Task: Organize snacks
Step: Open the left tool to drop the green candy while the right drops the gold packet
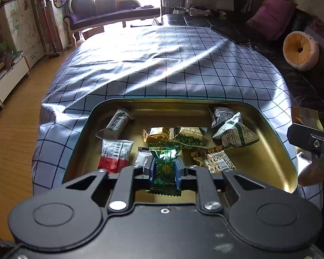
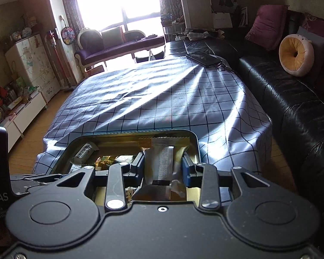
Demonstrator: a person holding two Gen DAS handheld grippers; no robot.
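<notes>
The left gripper point(image 1: 164, 168) is clamped on a green packet point(image 1: 165, 161) over the gold tin point(image 1: 276, 151), its lower end hidden behind the gripper body; the right gripper point(image 2: 163, 168) pinches a silver packet point(image 2: 159, 166) above the tin's right side; the tin sits on a checked cloth point(image 1: 162, 64); loose packets point(image 1: 233, 133) inside carry print too small to read.

My table point(image 1: 162, 64) wears a pale cloth with a dark grid point(image 2: 162, 99), rumpled and streaked with window light. At its near edge sits my gold tin tray point(image 1: 270, 138) (snack packets lie inside it). At the far right corner a dark phone point(image 2: 202, 57) rests on the cloth, beside the sofa.
</notes>
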